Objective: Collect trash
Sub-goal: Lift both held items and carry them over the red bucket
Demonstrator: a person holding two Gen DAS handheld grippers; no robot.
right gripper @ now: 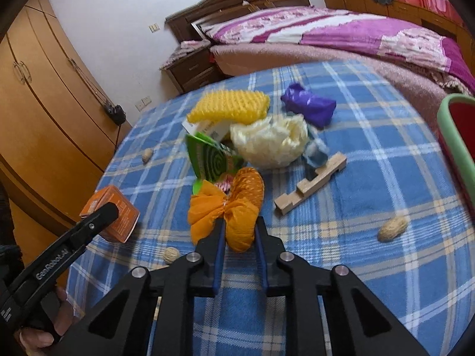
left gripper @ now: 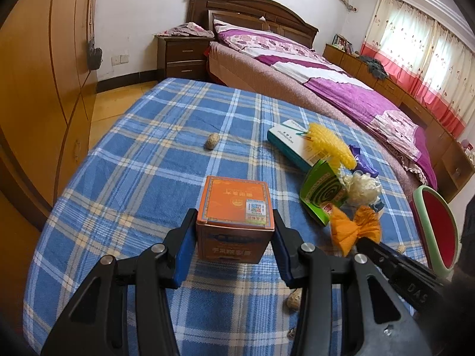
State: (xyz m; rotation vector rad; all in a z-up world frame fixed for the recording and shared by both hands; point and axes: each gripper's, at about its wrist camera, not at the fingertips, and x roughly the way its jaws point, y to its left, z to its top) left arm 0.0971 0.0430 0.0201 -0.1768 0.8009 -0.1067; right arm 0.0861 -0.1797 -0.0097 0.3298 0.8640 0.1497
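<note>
My left gripper is shut on an orange box, held just above the blue plaid table; it also shows in the right wrist view. My right gripper is shut on an orange crumpled wrapper, also seen in the left wrist view. Beyond it lie a green box with a spiral print, a yellow foam net, a white crumpled net, a purple bag and a wooden block.
A bin with a green rim and red inside stands at the table's right edge, also in the left wrist view. Peanuts lie scattered. A teal-white box lies behind. A bed and wardrobe surround the table.
</note>
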